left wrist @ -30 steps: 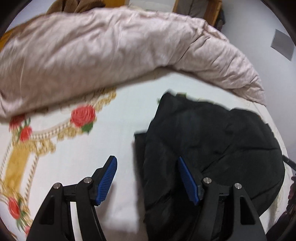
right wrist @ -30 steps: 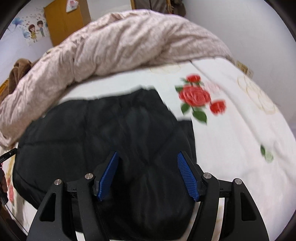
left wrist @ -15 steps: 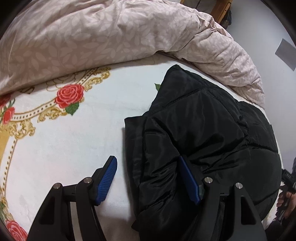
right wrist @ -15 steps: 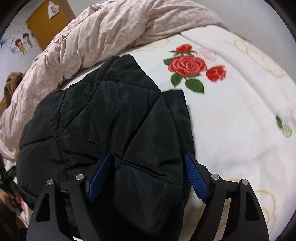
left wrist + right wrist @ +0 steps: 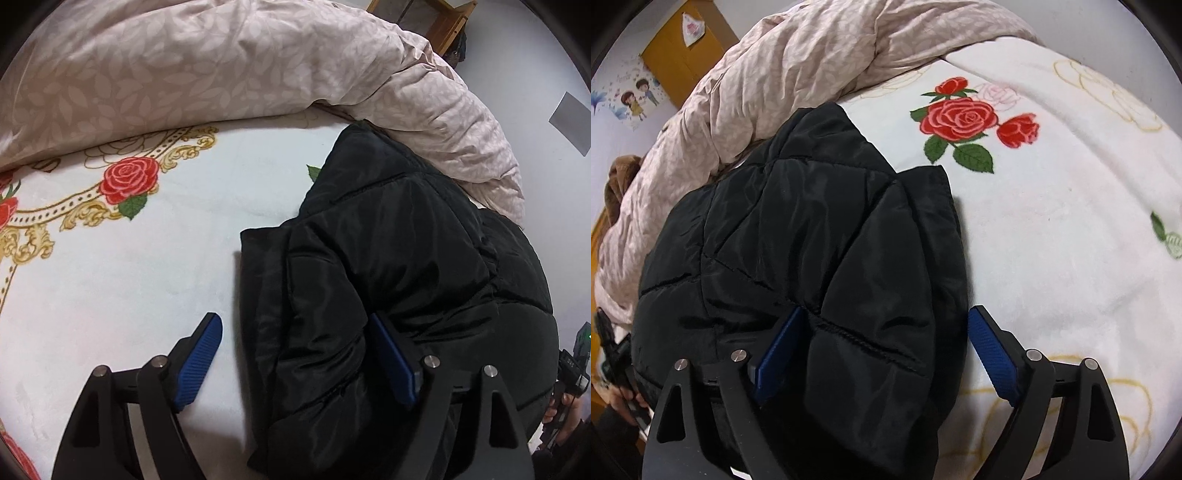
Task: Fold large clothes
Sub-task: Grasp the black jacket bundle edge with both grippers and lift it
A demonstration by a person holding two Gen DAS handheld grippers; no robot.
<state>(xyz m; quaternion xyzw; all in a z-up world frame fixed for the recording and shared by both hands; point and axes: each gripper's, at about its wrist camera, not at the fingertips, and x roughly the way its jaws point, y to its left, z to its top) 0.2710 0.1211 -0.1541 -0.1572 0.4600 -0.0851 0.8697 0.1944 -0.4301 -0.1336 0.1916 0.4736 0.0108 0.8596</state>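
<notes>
A black quilted puffer jacket [image 5: 406,240] lies folded in a thick bundle on the white rose-patterned bedspread [image 5: 147,277]. My left gripper [image 5: 293,321] straddles the bundle's left edge. Its jaws are opening: the right pad rests against the fabric and the left pad stands free over the bedspread. In the right wrist view the jacket [image 5: 812,221] fills the left half. My right gripper [image 5: 886,312] stands wide open around the bundle's right edge, its left pad sunk in a fold and its right pad clear over the bedspread [image 5: 1052,221].
A crumpled pink leaf-print duvet [image 5: 221,66] is heaped along the far side of the bed, touching the jacket's far end; the right wrist view shows the duvet [image 5: 812,55] too. A hand [image 5: 569,406] holding the other gripper shows at the right edge. A yellow door [image 5: 683,55] stands behind.
Both grippers sank closer to the jacket and their jaws widened. The jacket, blurred a second ago, now lies still on the bed.
</notes>
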